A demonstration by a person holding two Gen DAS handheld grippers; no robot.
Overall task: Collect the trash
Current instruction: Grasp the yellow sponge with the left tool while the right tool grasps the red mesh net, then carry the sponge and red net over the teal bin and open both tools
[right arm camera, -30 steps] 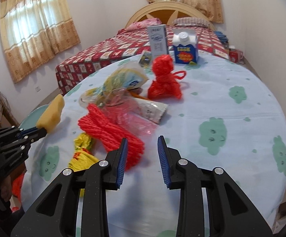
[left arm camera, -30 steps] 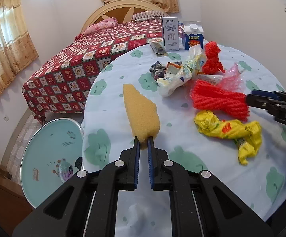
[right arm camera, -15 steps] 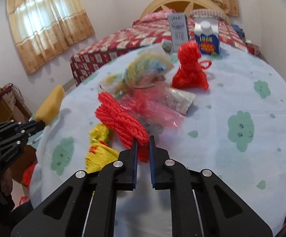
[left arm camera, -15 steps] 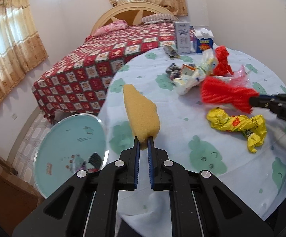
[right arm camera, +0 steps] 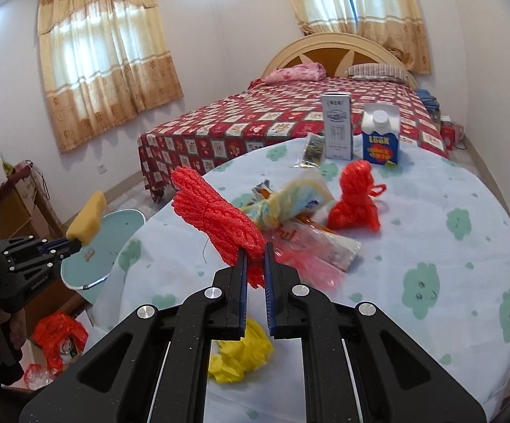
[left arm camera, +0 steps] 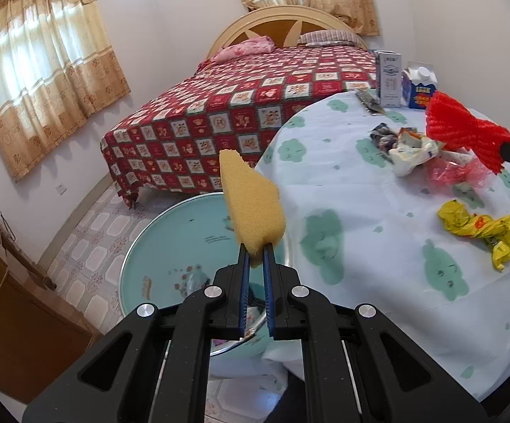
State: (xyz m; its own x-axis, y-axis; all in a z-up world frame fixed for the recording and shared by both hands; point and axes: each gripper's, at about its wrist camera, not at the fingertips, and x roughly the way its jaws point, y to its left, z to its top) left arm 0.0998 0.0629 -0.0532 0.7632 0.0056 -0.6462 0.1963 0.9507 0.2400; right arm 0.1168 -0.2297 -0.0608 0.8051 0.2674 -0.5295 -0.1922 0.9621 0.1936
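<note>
Left claw (left arm camera: 256,268) of mine pinches the yellow sponge (left arm camera: 251,206) above the teal basin (left arm camera: 170,246), right claw (right arm camera: 255,264) clamps the red rope bundle (right arm camera: 216,222) over the counter (right arm camera: 431,246).

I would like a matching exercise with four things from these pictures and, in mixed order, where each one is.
Things:
1. sponge
2. red rope
3. yellow bag
4. blue carton

Places:
A. lying loose on the table
B. held in the right tool
C. standing at the table's far edge
D. held in the left tool

Pairs: 1-D, 2-B, 3-A, 4-C
</note>
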